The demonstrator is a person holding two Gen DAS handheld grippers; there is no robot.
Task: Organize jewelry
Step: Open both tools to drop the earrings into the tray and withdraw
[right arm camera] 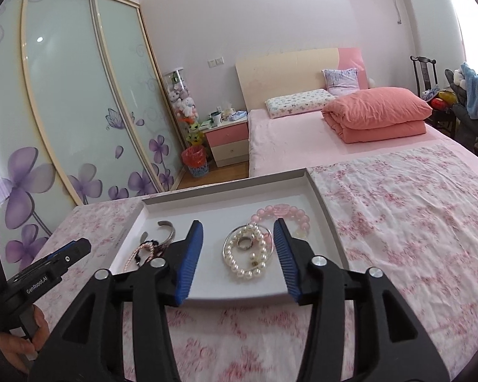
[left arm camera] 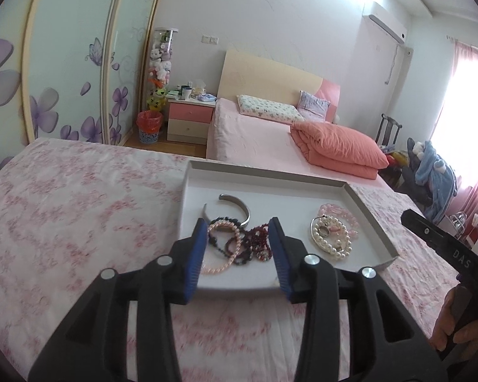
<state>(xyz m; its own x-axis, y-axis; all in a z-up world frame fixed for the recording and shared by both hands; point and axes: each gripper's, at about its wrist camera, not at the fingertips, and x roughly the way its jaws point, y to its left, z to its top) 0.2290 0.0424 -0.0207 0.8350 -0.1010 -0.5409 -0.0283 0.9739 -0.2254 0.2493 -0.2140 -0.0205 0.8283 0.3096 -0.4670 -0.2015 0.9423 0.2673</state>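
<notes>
A shallow white tray (left arm camera: 360, 197) lies on a pink floral cloth. Its left part holds a silver cuff (left arm camera: 239, 203), a pale pink pearl strand (left arm camera: 221, 265) and dark red and black bead bracelets (left arm camera: 258, 242) in a tangle. My left gripper (left arm camera: 239, 222) hovers open just short of this tangle, gripping nothing. In the right wrist view, a white pearl bracelet (right arm camera: 248, 254) with a ring (right arm camera: 243, 242) inside it and a pink bead bracelet (right arm camera: 283, 211) lie in the tray's (right arm camera: 322, 197) right part. My right gripper (right arm camera: 238, 223) stands open over them, apart from them.
The floral cloth (left arm camera: 63, 207) stretches wide on both sides of the tray. Beyond it stand a pink bed (left arm camera: 255, 133) with a folded coral quilt (left arm camera: 341, 146), a nightstand (left arm camera: 191, 117), a red bin (left arm camera: 149, 125) and flower-patterned wardrobe doors (right arm camera: 63, 111). A hand (right arm camera: 19, 347) holds the left gripper's handle.
</notes>
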